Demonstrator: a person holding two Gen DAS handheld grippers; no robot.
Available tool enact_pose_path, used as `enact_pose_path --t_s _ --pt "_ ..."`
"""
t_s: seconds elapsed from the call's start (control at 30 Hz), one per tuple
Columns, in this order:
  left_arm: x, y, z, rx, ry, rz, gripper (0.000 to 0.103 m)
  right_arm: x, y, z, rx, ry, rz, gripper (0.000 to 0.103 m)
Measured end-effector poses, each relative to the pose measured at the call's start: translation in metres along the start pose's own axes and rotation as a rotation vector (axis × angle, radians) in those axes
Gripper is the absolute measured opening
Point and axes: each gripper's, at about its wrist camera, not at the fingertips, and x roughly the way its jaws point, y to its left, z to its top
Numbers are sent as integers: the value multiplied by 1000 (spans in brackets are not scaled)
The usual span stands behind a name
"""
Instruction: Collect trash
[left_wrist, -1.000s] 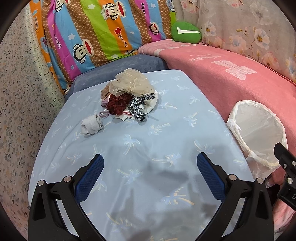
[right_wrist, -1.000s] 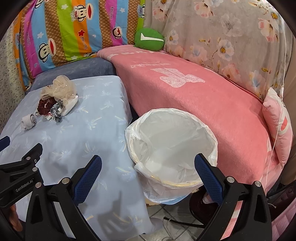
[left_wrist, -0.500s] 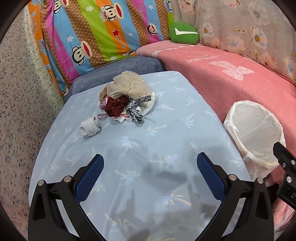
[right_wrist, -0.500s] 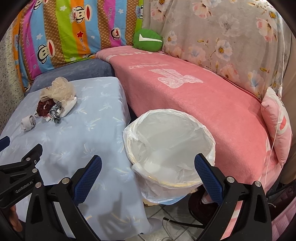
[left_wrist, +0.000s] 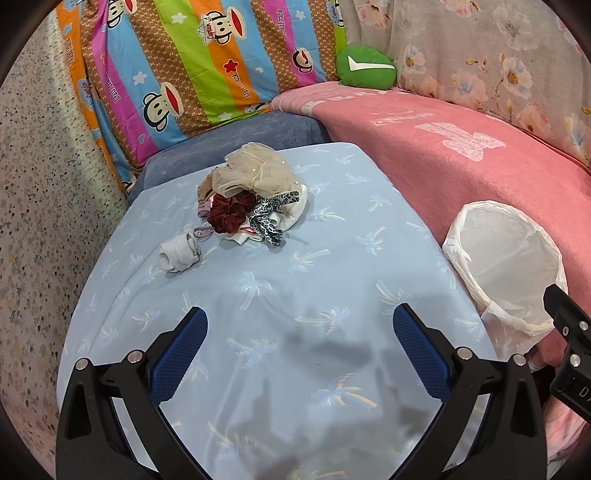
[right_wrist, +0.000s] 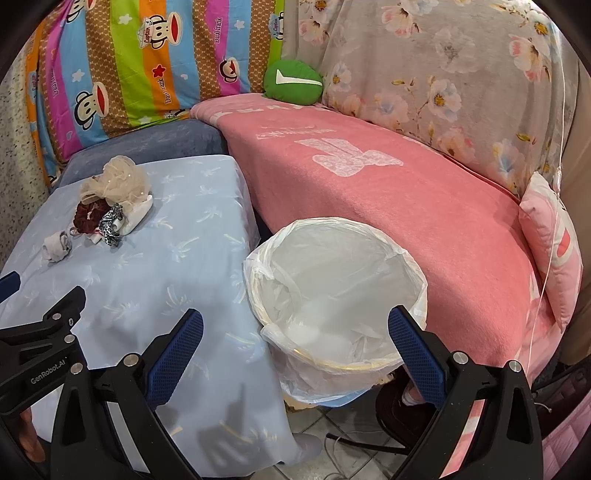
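**Crumpled grey-white wad: nearest piece of trash, up at 11 o'clock from the left jaws**

Crumpled grey-white wad of tissue or cloth (left_wrist: 180, 252) lying alone on the pale blue palm-print tablecloth (left_wrist: 332, 280), at about 11 o'clock from the left gripper (left_wrist: 300, 345) in the left wrist view, well apart from the blue pads. No clear long axis; roughly a lump, slightly wider than tall, so no particular jaw alignment called for. Just beyond it, at roughly 12 o'clock, a heap of soft items touching one another: a beige tulle puff with pearl beads (left_wrist: 255, 173), a dark red velvet scrunchie (left_wrist: 231, 213), a black-and-white leopard-print strip (left_wrist: 271, 218), white fabric beneath, and a thin lilac elastic loop (left_wrist: 203, 232) reaching toward the wad.

Left jaws standing wide apart, empty, hovering over the near part of the table. Right gripper (right_wrist: 295, 352) likewise spread wide and empty, pointed at the white plastic-lined round bin (right_wrist: 332, 280), which stands at the table's right edge against the pink blanket-covered sofa (right_wrist: 424, 206). From the left gripper, bin at about 3 o'clock.

Left gripper judged nearer the trash; from the right wrist view the heap sits far off at 10 o'clock. Bin liner apparently empty, so collection judged barely begun. Likely next: forward reach up-left, then closing on the soft, easily compressed wad.
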Motion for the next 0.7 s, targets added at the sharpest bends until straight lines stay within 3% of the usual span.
enact_pose_path --t_s 0.7 --pt "-1 -3 1 2 -1 -1 96 -3 -3 -4 6 0 -11 97"
